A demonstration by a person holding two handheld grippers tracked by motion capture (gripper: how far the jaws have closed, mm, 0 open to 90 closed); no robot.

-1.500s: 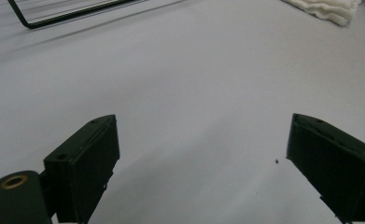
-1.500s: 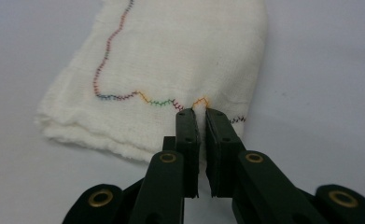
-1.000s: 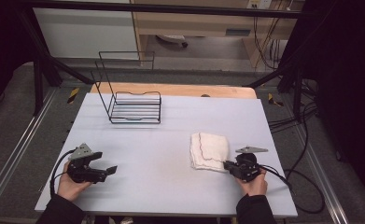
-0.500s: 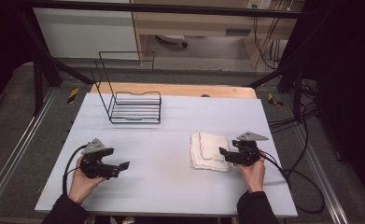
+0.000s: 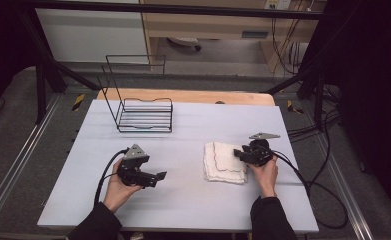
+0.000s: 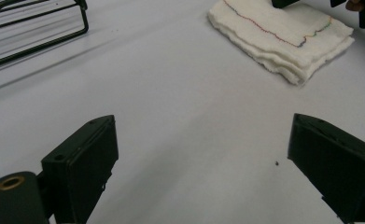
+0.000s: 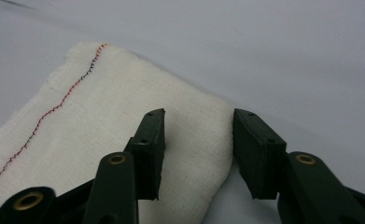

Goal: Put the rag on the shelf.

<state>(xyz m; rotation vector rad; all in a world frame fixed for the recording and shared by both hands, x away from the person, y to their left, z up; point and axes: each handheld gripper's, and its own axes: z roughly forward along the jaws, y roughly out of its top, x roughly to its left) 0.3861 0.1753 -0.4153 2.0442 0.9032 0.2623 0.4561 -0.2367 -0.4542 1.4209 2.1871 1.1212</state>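
Currently: folded cloth at lower right of desk; right tongs, jaws lately narrowing, half-open astride its corner, nothing pinched; left tongs wide and empty, lower left; next move likely clamping that corner to lift.

In the right gripper view, the folded white cloth runs off the left and bottom edges, and the right gripper hides part of its near corner; whether the pads touch the fabric cannot be told. In the left gripper view, the wire rack is cut off at the top left corner. In the high view, both sleeves leave the bottom edge.
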